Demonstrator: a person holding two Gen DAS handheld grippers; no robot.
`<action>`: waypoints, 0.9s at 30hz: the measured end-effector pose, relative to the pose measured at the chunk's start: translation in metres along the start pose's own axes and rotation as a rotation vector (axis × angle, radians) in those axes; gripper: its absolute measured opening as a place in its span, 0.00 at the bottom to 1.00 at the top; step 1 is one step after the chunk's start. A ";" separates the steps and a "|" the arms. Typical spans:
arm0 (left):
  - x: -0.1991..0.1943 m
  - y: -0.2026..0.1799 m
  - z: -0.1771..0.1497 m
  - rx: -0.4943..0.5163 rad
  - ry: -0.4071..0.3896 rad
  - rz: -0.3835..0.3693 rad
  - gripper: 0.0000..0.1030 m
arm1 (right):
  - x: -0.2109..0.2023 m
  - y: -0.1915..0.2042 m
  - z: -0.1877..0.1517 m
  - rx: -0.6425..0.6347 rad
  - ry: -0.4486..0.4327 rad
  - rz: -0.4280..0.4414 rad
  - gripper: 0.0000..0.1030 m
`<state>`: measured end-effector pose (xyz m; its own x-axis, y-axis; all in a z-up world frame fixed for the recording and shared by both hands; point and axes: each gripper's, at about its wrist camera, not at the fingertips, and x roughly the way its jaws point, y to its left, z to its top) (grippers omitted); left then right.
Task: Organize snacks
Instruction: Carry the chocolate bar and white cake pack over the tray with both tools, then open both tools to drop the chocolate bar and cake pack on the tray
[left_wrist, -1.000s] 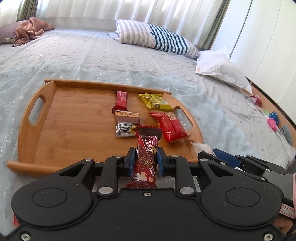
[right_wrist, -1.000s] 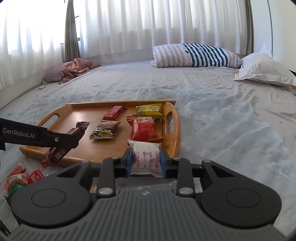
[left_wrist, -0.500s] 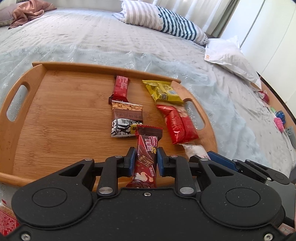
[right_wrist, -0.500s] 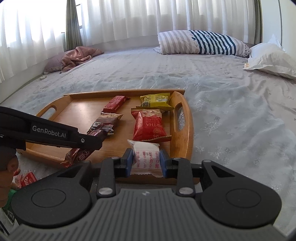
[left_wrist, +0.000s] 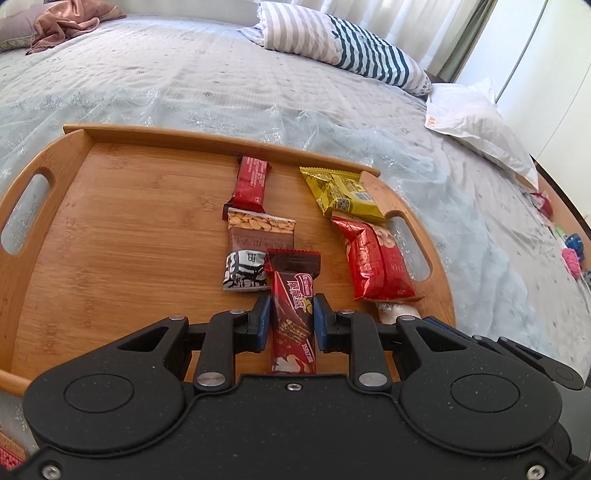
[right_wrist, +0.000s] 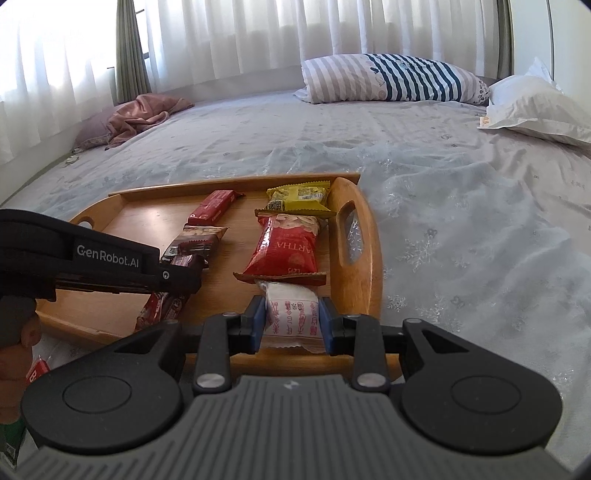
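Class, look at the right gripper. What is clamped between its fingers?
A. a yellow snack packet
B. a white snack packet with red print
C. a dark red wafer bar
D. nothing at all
B: the right gripper has its blue pads pressed on both sides of the white snack packet, held over the near edge of the wooden tray.

Left wrist view: white packet (left_wrist: 397, 312) largely hidden behind red bag (left_wrist: 376, 258). Right wrist view: red wrappers (right_wrist: 37, 371) cut off, lettering unreadable.
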<state>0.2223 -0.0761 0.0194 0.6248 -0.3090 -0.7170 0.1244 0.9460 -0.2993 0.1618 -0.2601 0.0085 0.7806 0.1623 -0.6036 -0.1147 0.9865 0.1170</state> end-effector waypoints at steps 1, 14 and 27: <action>0.001 -0.001 0.001 0.000 -0.002 0.002 0.22 | 0.001 0.000 0.000 0.000 -0.001 -0.002 0.34; 0.003 -0.008 -0.001 0.027 -0.018 0.009 0.22 | 0.004 0.002 -0.001 0.000 -0.008 -0.006 0.35; -0.011 -0.012 -0.005 0.062 -0.050 0.017 0.58 | -0.004 0.004 -0.003 -0.018 -0.033 -0.014 0.48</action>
<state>0.2099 -0.0840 0.0280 0.6648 -0.2888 -0.6889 0.1599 0.9559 -0.2464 0.1565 -0.2570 0.0092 0.8023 0.1476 -0.5784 -0.1141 0.9890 0.0942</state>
